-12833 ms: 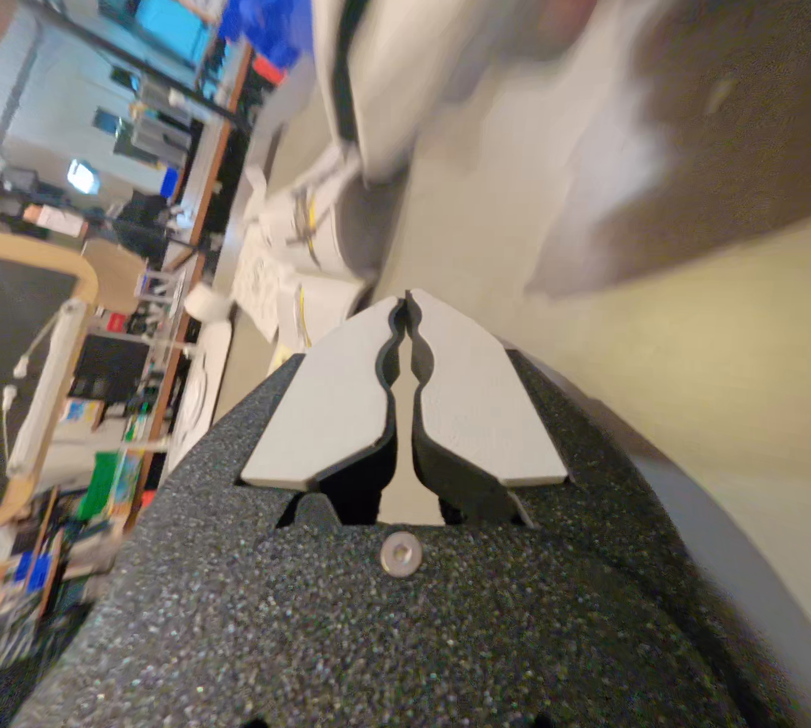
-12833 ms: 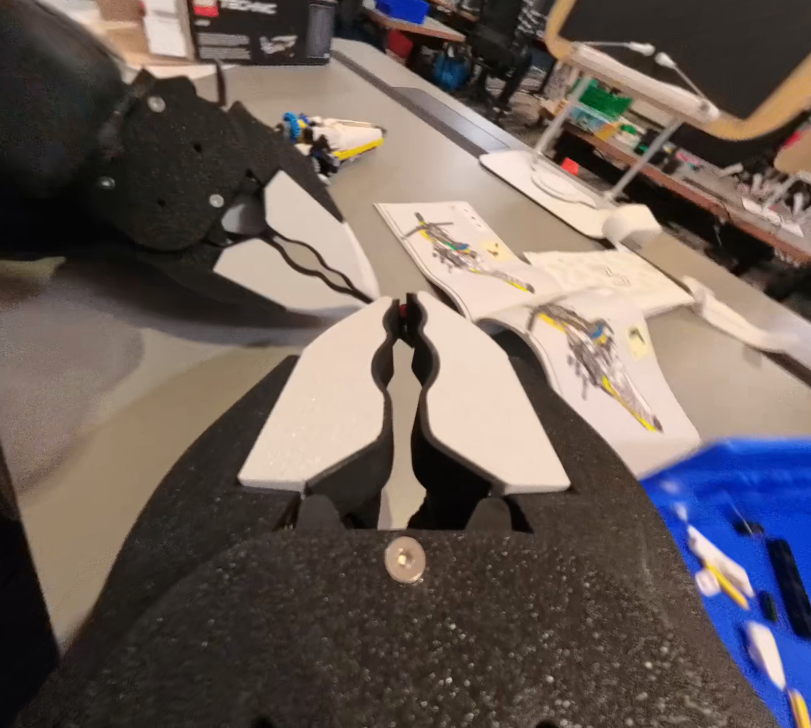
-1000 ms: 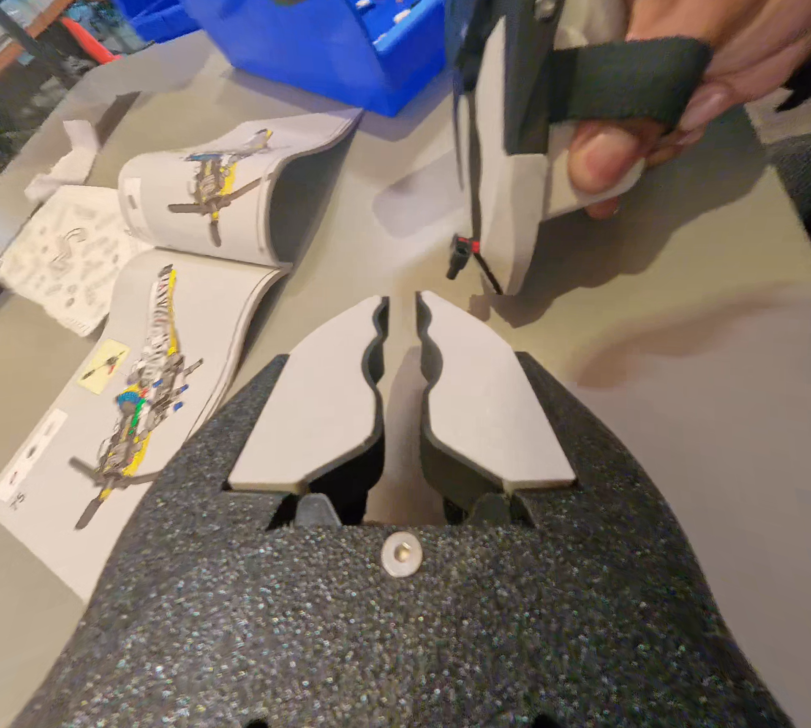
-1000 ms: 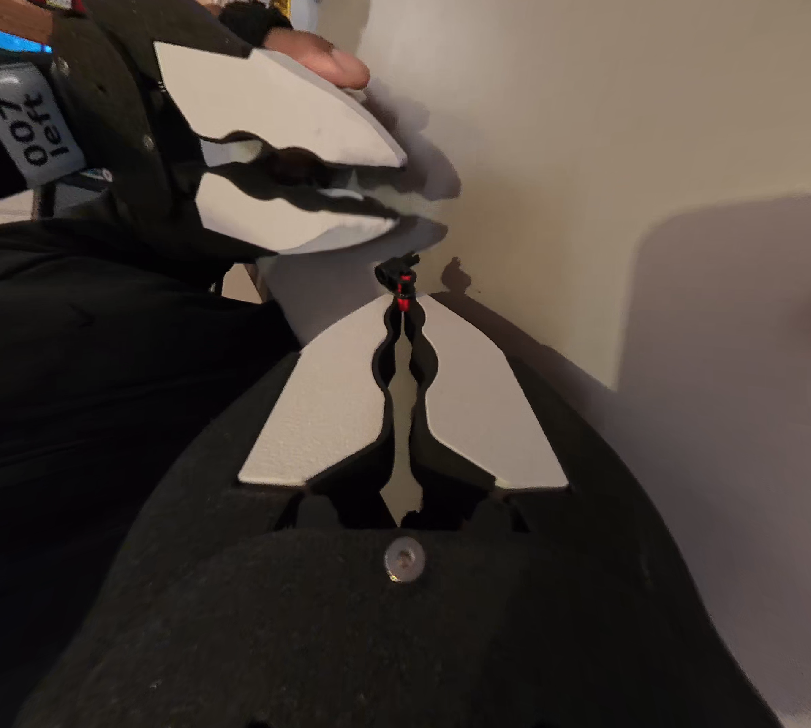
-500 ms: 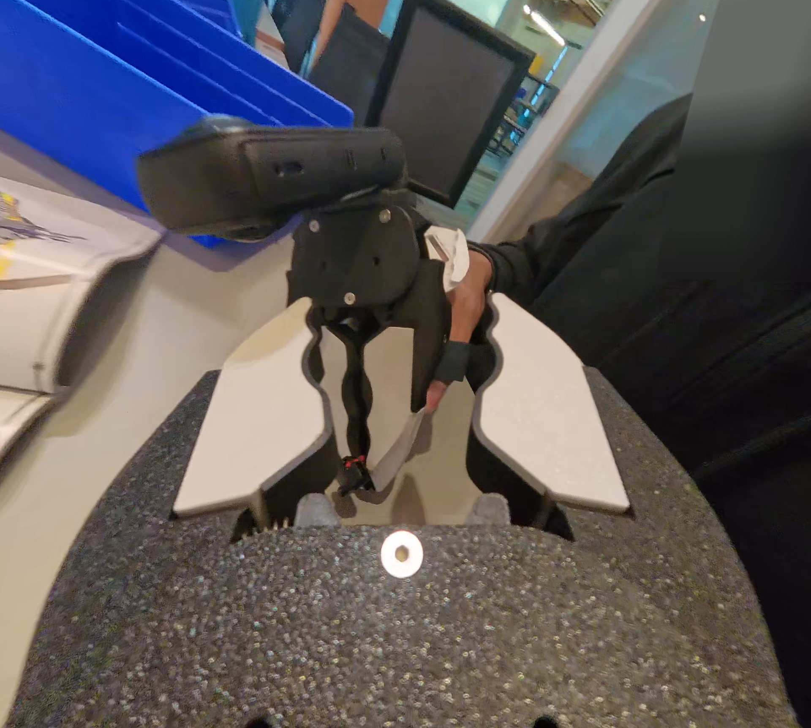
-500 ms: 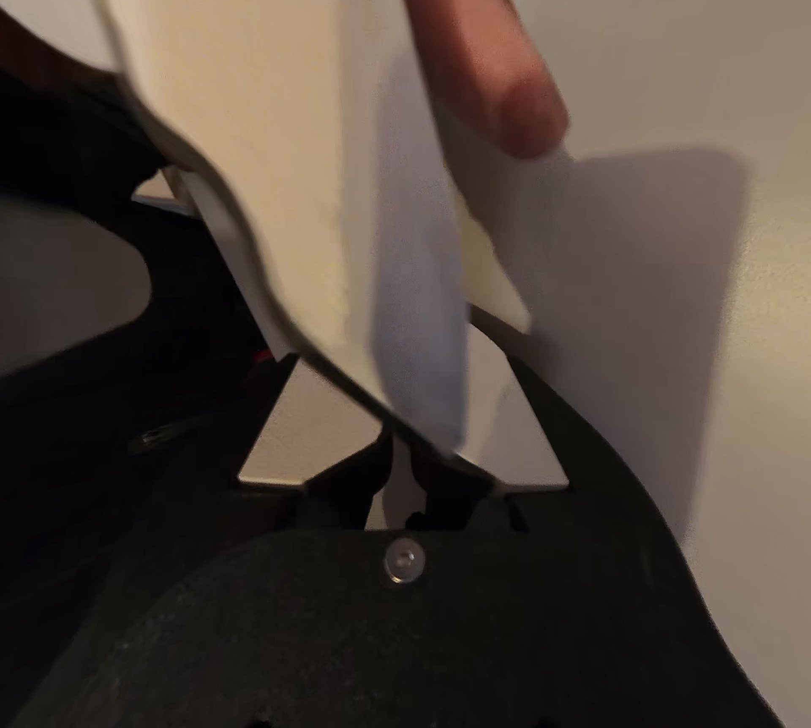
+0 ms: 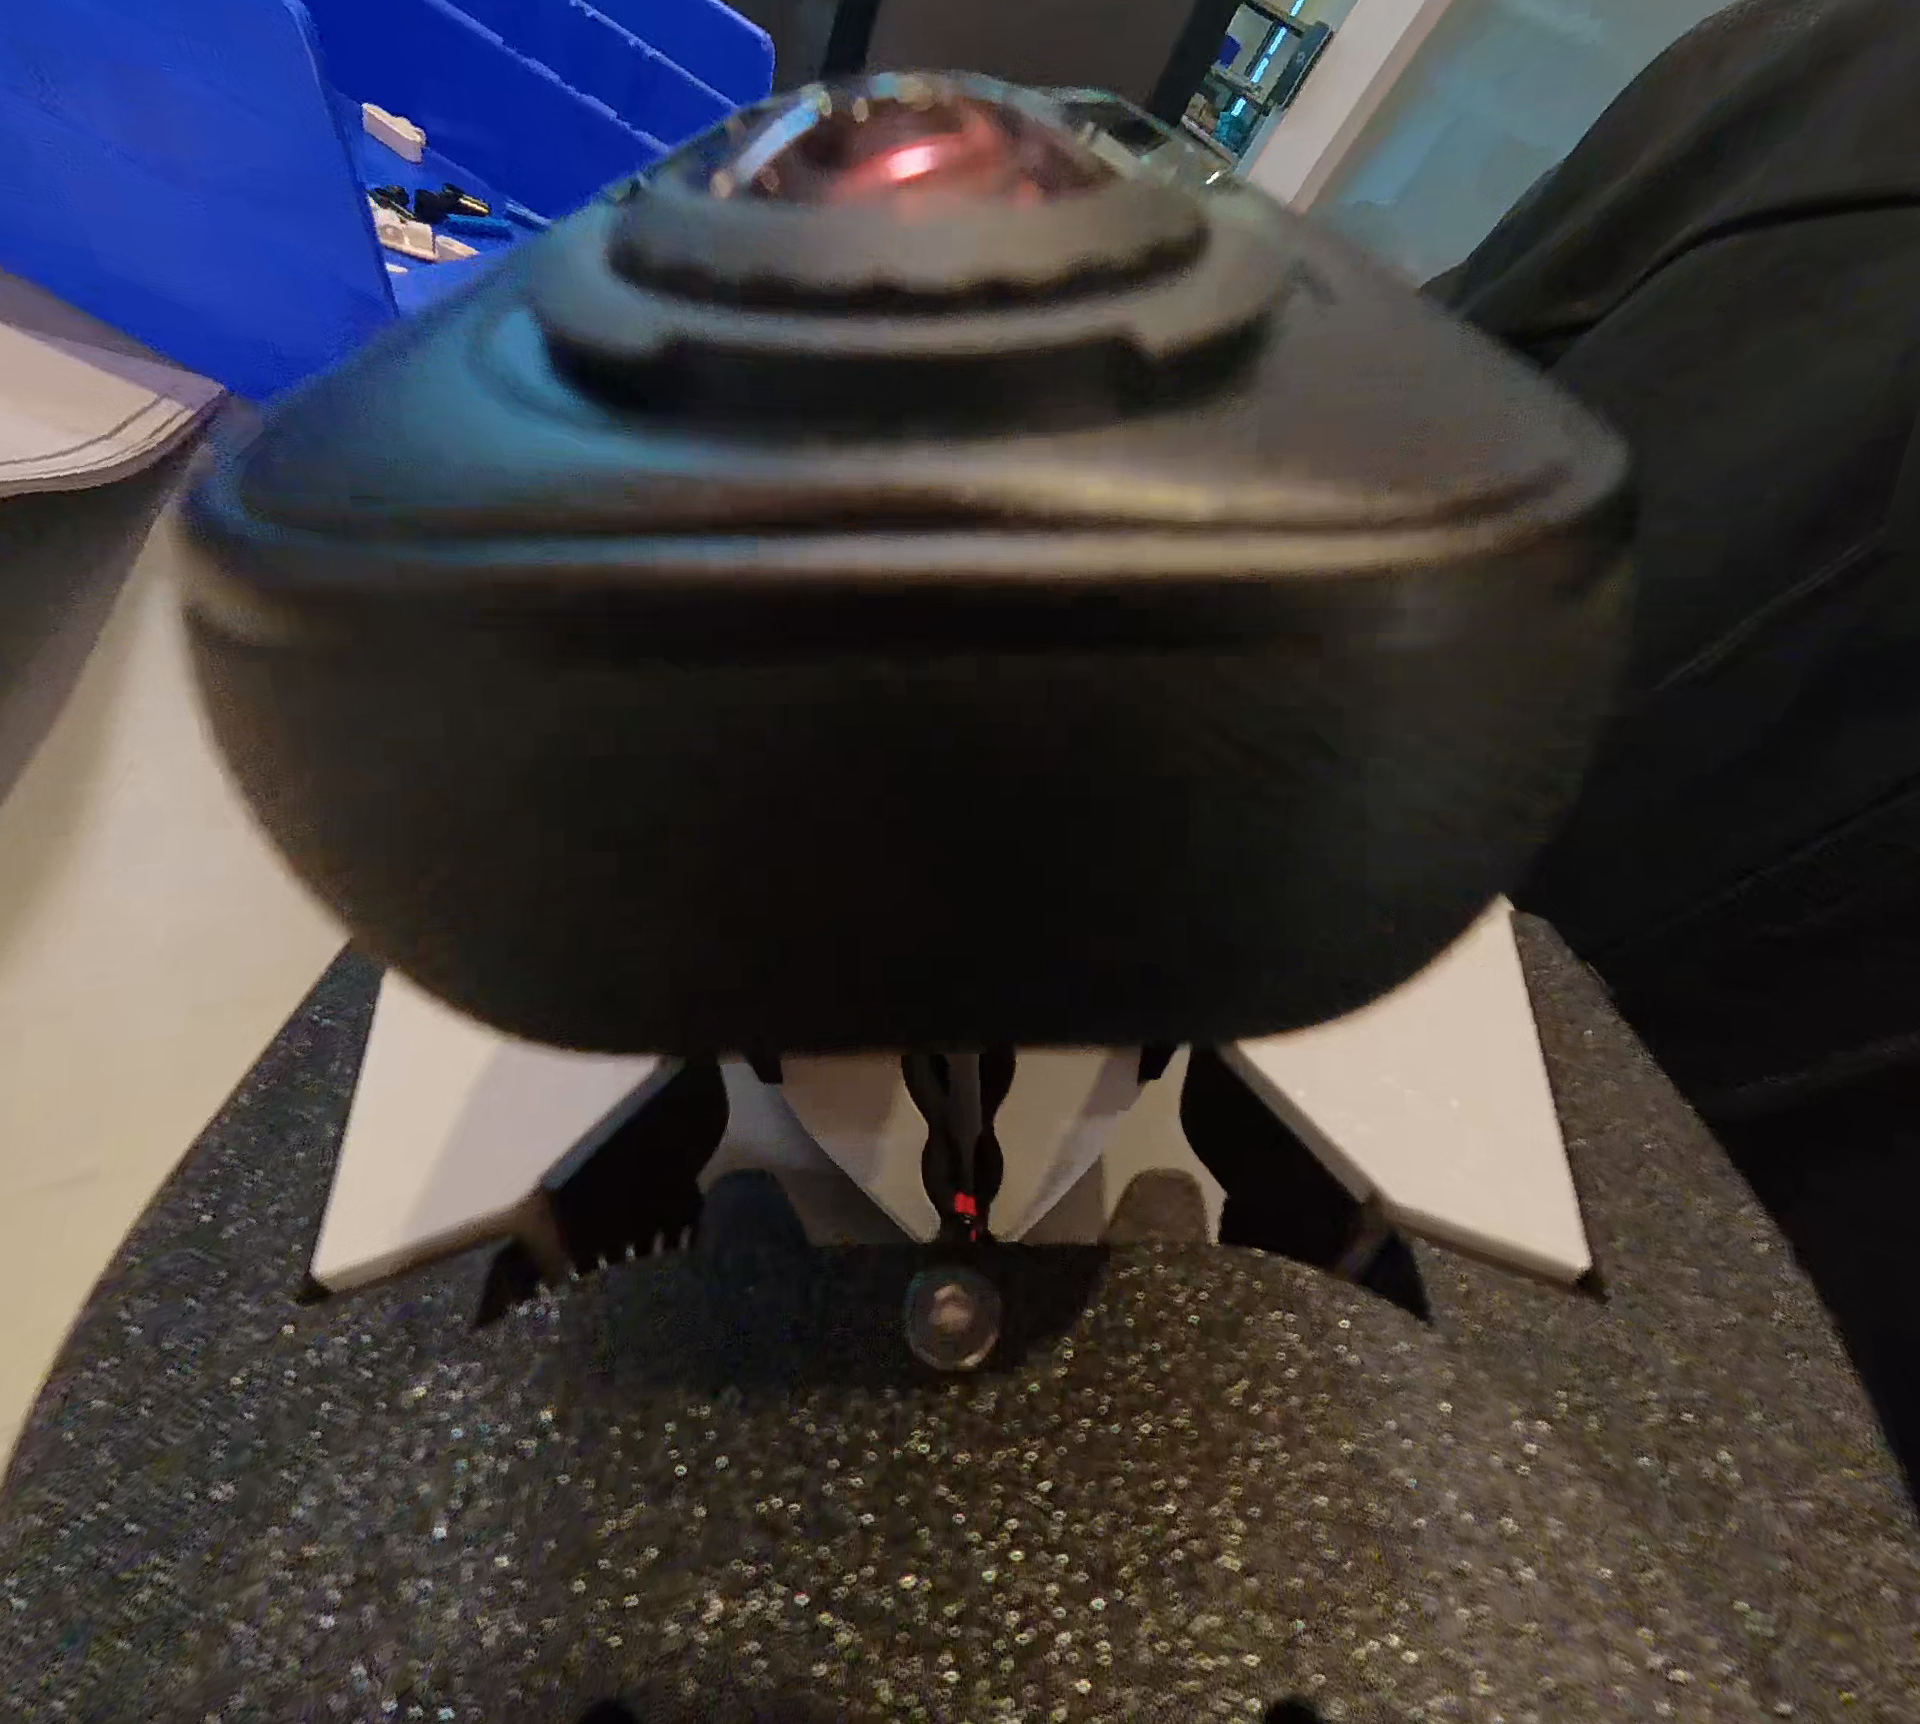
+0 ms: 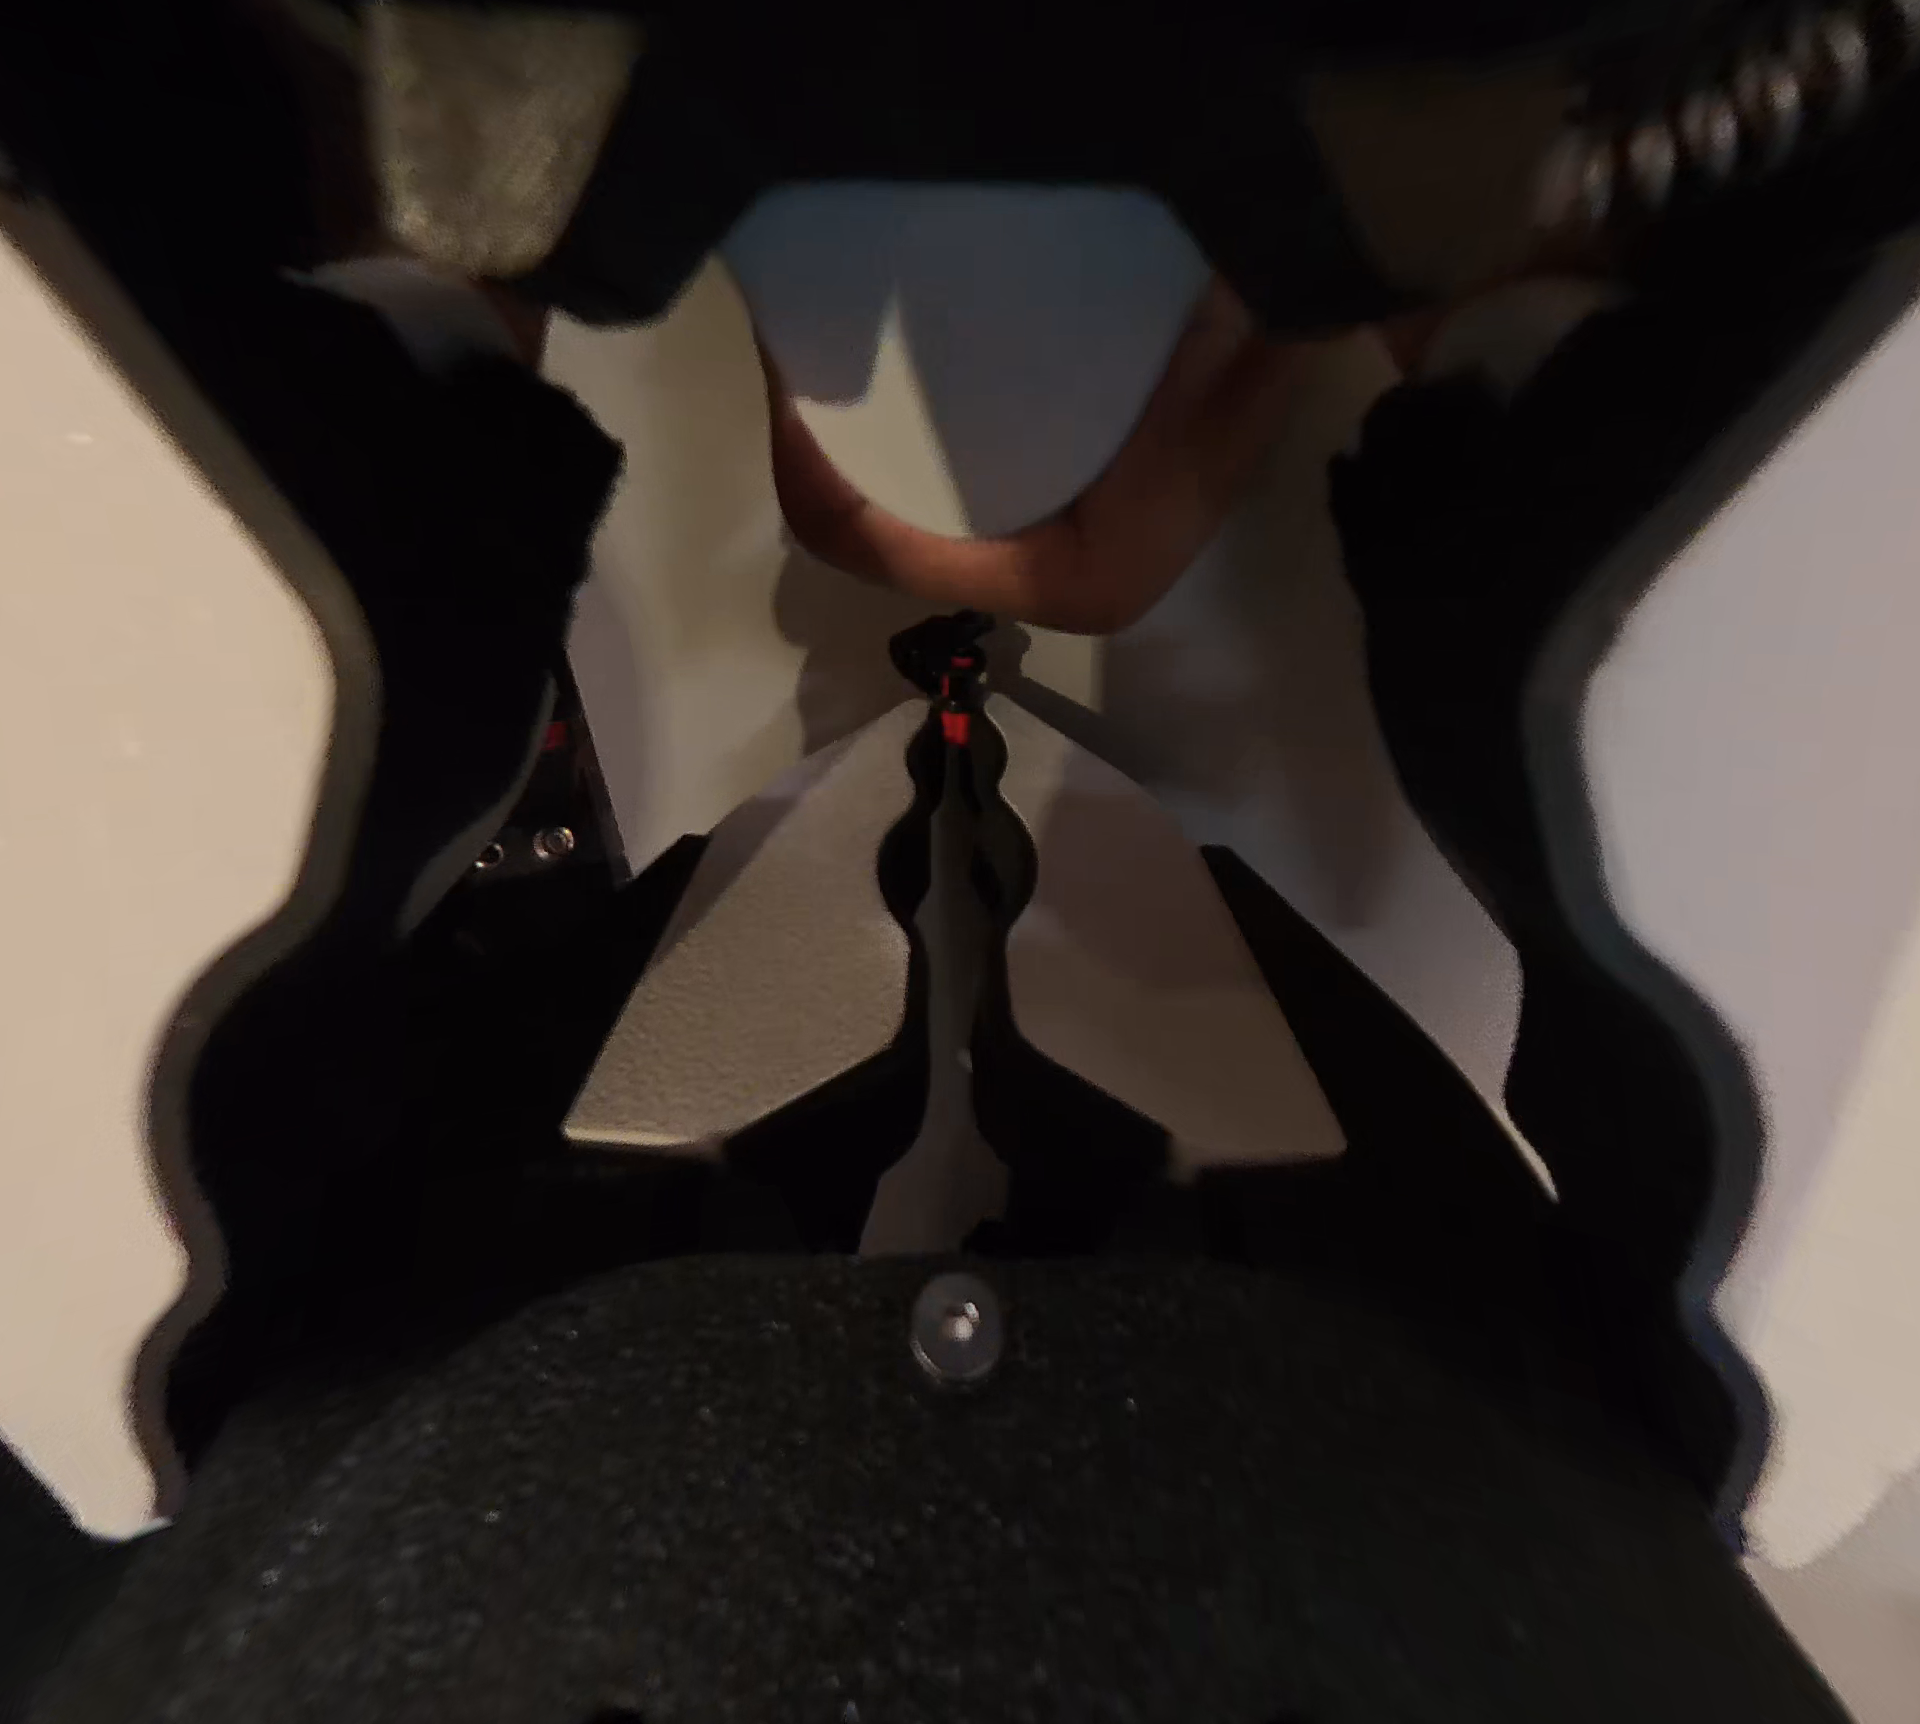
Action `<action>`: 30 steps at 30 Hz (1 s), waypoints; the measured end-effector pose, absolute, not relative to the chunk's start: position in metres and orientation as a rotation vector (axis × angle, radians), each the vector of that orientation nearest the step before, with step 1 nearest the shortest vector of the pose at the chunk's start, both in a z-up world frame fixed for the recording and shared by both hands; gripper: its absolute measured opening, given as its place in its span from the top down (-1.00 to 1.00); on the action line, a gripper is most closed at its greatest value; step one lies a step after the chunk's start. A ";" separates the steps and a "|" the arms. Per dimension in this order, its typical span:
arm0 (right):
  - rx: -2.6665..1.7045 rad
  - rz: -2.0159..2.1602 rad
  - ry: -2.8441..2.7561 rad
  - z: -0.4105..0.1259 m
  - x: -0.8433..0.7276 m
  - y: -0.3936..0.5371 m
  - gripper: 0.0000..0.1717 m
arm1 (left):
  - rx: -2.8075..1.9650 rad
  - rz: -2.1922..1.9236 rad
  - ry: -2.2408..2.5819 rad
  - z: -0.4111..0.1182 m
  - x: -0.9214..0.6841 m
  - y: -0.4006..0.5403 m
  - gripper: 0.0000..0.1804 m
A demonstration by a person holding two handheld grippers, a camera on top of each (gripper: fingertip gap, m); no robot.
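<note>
- Beyond both grippers, the pale table [image 7: 125, 895] carries a blue bin [image 7: 156, 147], which lay farther off a second ago.
- Right gripper's black camera housing [image 7: 894, 635] now fills my left view; a second ago it stood apart.
- Left gripper [image 8: 956, 469], fingers [image 8: 156, 739] then nearly together, now spread wide around my right gripper.
- Right gripper [image 8: 954, 706] points straight into the left one, fingertips still pinching a small black-and-red piece [image 8: 948, 651].
- Fingertip of a hand [image 8: 997, 573] lies just beyond that piece.

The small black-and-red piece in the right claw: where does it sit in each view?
Left wrist view: small black-and-red piece low centre, at the tips of the right claw pointing toward the camera.
Right wrist view: centre, pinched at the shut fingertips.
Shared landmark: left claw's spread white fingers.
</note>
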State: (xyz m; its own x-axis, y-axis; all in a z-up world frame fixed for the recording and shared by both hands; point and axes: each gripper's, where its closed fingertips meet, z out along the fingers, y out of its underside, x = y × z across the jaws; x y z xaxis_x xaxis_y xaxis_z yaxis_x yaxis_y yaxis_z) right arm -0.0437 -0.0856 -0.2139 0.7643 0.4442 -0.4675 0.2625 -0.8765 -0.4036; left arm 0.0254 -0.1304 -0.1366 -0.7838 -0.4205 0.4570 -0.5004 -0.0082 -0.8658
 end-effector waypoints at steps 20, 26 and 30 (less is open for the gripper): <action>-2.585 0.765 -0.662 -0.214 -0.047 -0.071 0.97 | 1.085 2.013 -2.233 -0.137 0.025 -0.117 -0.25; -2.584 0.805 -0.689 -0.214 -0.045 -0.074 0.97 | 1.123 1.998 -2.215 -0.137 0.029 -0.117 -0.26; -2.587 0.799 -0.704 -0.214 -0.045 -0.075 0.97 | 1.126 1.989 -2.236 -0.138 0.029 -0.117 -0.22</action>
